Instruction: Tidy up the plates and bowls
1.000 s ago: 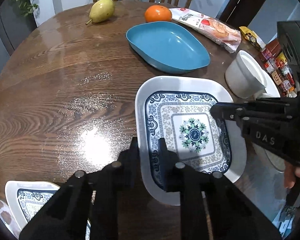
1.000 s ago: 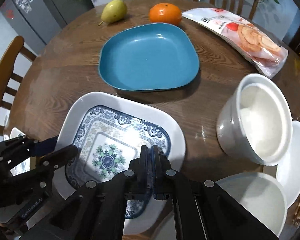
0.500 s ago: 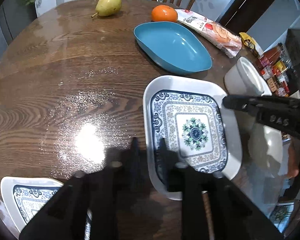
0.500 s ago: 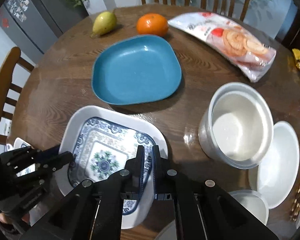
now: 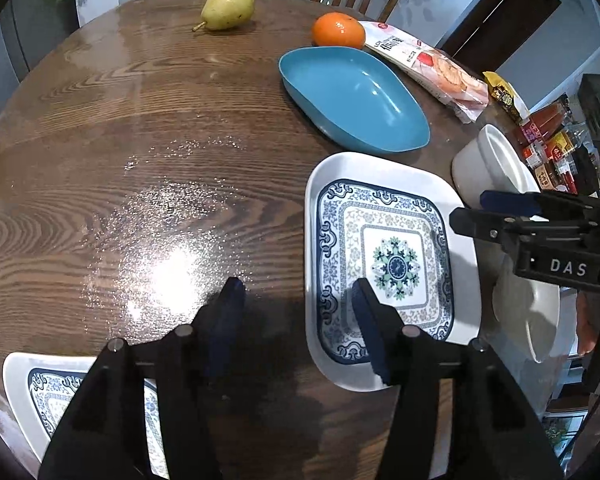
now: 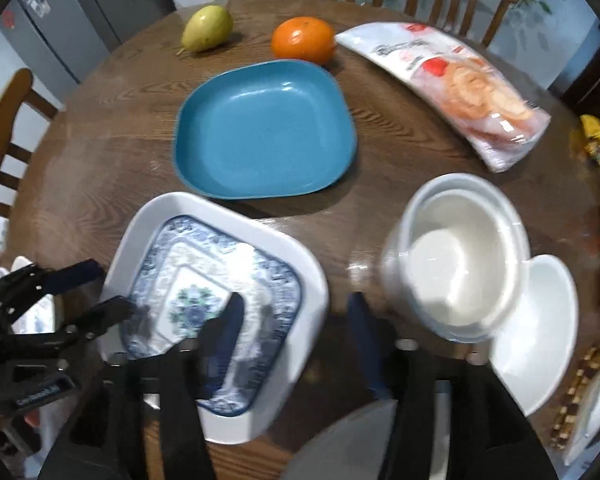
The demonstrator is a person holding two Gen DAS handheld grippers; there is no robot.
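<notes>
**Plate flat on table, both claws letting go**

Left wrist view: patterned plate (image 5: 388, 268) lies flat on the round wooden table (image 5: 140, 160), white rim, blue ornament inside. Left gripper (image 5: 296, 300) straddles the plate's near-left edge, one finger over bare wood, the other above the ornament; jaws opening, pads off the rim. Right gripper (image 5: 484, 210) reaches in from the right, over the plate's right rim. Blue dish (image 5: 352, 96) just beyond the plate, apart from it. Second patterned plate (image 5: 48, 392) at the near-left table edge. Pear (image 5: 228, 6) and orange (image 5: 338, 30) at the far side.

Right wrist view, blurred: right gripper (image 6: 294, 312) straddles the patterned plate's (image 6: 220, 280) right edge, jaws opening, nothing pinched. White bowl (image 6: 460, 256) to the right, touching a flat white plate (image 6: 540, 336). Snack bag (image 6: 452, 84) beyond.
</notes>
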